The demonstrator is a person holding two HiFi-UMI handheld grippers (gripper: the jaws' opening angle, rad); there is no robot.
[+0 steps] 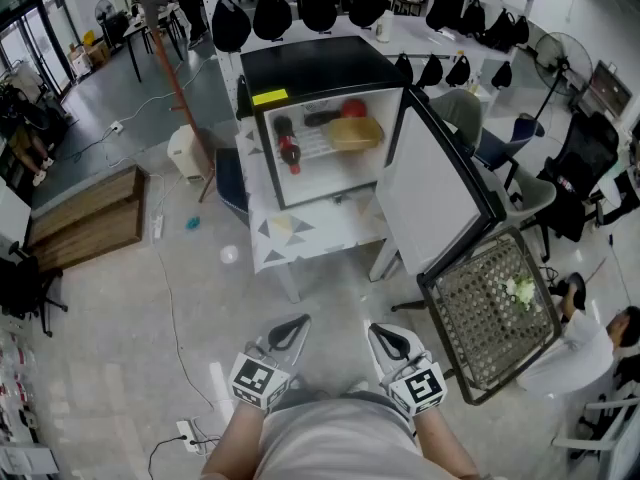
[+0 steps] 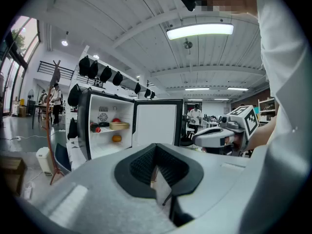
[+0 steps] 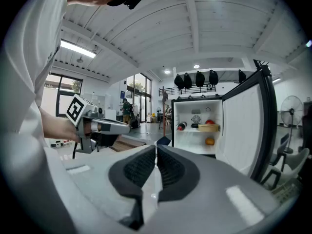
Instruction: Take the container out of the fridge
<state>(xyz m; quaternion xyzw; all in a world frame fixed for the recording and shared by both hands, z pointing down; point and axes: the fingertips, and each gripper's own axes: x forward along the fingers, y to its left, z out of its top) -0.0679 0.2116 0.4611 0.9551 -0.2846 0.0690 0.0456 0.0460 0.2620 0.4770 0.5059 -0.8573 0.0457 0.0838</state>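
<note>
A black mini fridge [image 1: 310,68] stands open on a small table ahead of me, and its door [image 1: 435,193] swings out to the right. On its upper shelf sits the tan container [image 1: 355,133], with a red-capped bottle [image 1: 288,146] to its left and a red item [image 1: 352,108] behind. The left gripper view shows the container [image 2: 119,126] far off, and so does the right gripper view, container [image 3: 208,127]. My left gripper [image 1: 293,326] and right gripper [image 1: 383,333] hang side by side near my waist, well short of the fridge. Both are shut and hold nothing.
An orange fruit [image 3: 209,141] lies on the lower shelf. A black wire-mesh rack [image 1: 495,308] leans below the open door at right. A patterned cloth [image 1: 300,233] covers the table. A wooden step [image 1: 85,218] is at left, a power strip [image 1: 190,433] on the floor, and a person [image 1: 600,353] at right.
</note>
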